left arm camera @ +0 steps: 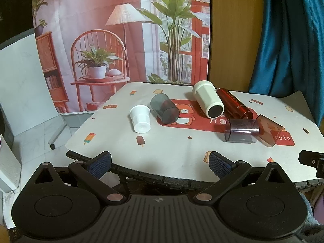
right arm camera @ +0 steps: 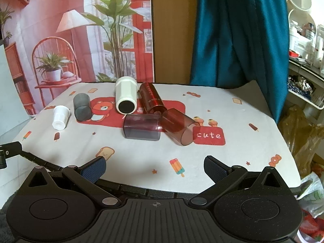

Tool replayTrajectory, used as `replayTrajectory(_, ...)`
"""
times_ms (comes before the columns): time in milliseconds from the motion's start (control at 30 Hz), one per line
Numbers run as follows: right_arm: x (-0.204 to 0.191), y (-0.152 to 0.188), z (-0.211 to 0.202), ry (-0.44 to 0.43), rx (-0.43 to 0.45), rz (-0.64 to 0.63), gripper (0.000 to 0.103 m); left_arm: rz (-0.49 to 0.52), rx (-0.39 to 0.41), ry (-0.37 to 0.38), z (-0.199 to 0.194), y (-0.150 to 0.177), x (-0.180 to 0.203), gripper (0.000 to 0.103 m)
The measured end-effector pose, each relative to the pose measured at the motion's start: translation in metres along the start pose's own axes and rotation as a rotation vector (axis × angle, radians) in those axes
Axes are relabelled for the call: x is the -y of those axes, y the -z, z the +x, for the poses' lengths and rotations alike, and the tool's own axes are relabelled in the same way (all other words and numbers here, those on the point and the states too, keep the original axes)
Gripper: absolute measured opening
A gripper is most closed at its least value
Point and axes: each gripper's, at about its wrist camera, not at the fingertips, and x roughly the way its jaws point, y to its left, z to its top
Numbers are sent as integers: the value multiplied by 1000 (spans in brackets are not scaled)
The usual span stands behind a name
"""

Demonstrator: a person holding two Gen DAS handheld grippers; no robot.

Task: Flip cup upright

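Several cups lie on their sides on the patterned tablecloth (left arm camera: 172, 151): a small white cup (left arm camera: 140, 118) (right arm camera: 60, 117), a grey translucent cup (left arm camera: 164, 108) (right arm camera: 82, 107), a large white cup (left arm camera: 208, 98) (right arm camera: 125, 97), a dark red cylinder (left arm camera: 233, 103) (right arm camera: 152, 99), a purple translucent cup (left arm camera: 241, 130) (right arm camera: 142, 126) and a red translucent cup (left arm camera: 269, 130) (right arm camera: 179, 126). My left gripper (left arm camera: 160, 163) is open and empty at the table's near edge. My right gripper (right arm camera: 155, 169) is open and empty at the near edge too.
A printed backdrop (left arm camera: 121, 30) hangs behind the table. A blue curtain (right arm camera: 239, 32) hangs at the back right. Shelves (right arm camera: 303, 50) and plastic bags (right arm camera: 299, 133) stand to the right of the table. A white panel (left arm camera: 22, 81) stands at the left.
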Motion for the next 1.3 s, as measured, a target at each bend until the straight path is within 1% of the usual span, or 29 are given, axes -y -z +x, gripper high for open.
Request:
replayTrajectory(433,-2,-2,1,-6,-10,-5,103,-12,-11,4,5,-1,-1,103)
replayTrajectory(633,0,-2,3,-29,-15,10,103,-12,-10,7,5,-1,-1,103)
replayTrajectory(733,2,-3,3,-38,1,10,103,-16,-10,16,5,-1,-3,103)
replayTrajectory(833,3,-9,0,-85,48,-7,103,-19,-31,66,12,-5,-2,103)
replayTrajectory(933,4,-17,4,-85,75,-16,103,-4,-35,79,20,-10,2,103)
replayTrajectory(1067,0,-21,15,-70,82,-59,103,16,-25,61,32,-16,6,103)
replayTrajectory(1133,2,-23,22,-87,56,-53,103,9,-29,37,40,-20,7,103)
replayTrajectory(1233,3,-25,32,-81,26,-48,103,-23,-41,9,52,-25,8,103)
replayTrajectory(1300,2,-25,38,-66,20,-64,103,-24,-52,8,58,-28,11,103)
